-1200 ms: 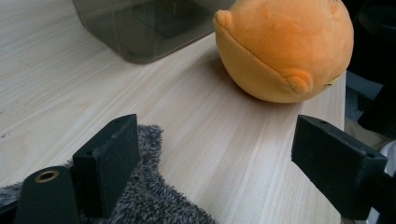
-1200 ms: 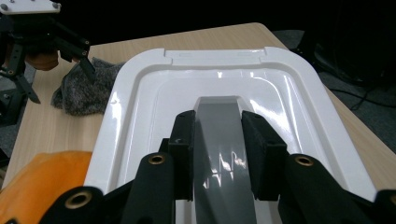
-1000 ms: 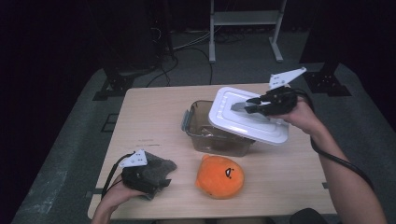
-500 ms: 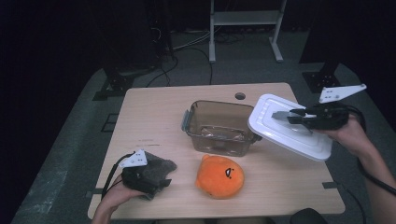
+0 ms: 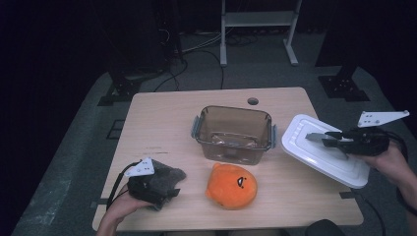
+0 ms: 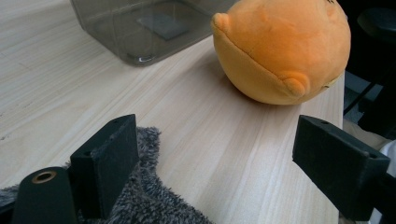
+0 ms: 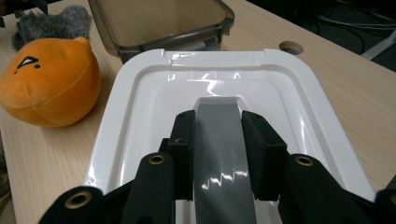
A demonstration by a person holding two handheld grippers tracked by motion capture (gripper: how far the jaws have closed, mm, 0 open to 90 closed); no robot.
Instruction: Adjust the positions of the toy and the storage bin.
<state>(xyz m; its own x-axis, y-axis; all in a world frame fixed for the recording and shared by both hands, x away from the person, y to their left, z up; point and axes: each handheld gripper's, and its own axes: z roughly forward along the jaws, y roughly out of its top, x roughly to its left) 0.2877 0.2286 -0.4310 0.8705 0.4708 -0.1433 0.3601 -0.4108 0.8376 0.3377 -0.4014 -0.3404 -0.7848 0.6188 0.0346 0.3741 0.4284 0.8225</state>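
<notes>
Right gripper (image 5: 319, 139): clamped on lid's (image 5: 324, 156) grey handle, right of frame, tilted past bench (image 5: 162, 123) edge.
Left gripper (image 6: 215, 168): jaws wide, empty, lower left.
Grey plush (image 6: 154, 205): cut off by frame, beneath jaw.

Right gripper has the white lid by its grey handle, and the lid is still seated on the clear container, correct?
Not quite. The right gripper does clamp the white lid by its grey handle, but the high view shows the lid off the clear container, held tilted over the table's right edge.
</notes>
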